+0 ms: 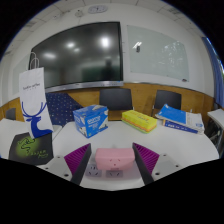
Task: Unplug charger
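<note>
Two purple-padded fingers of the claw (pixel 112 168) stand apart at the near side of the view, and a pink, flat block (pixel 110 160) with small marks along its near face lies between them on the white tabletop (pixel 170 150). Whether the pads touch the block's sides is hard to tell; a sliver of gap seems to show at each side, so the claw reads as spread about it rather than clamped. The block may be the charger or the strip it sits in, but no plug, cable or socket can be made out plainly, so that stays a guess.

Beyond the fingers the tabletop carries a blue box (pixel 91 120) near the middle, a yellow box (pixel 139 121) just to its right, and a flatter blue-and-white box (pixel 179 118) further right. To the left stands a tall white paper bag (pixel 33 105) with a blue deer figure, and ahead of it lies a dark mat (pixel 30 147) with a green mark. Dark chairs (pixel 116 97) sit behind the table, under a big dark screen (pixel 80 50) on the wall.

By my judgement the task is at its approach or pre-grasp step: the claw is lined up on the pink block, nothing pulled free yet. The next move calls for closing the fingers squarely on the part that has to come out, then drawing it straight back along its prongs without twisting, so the base does not slide across the smooth tabletop with it.
</note>
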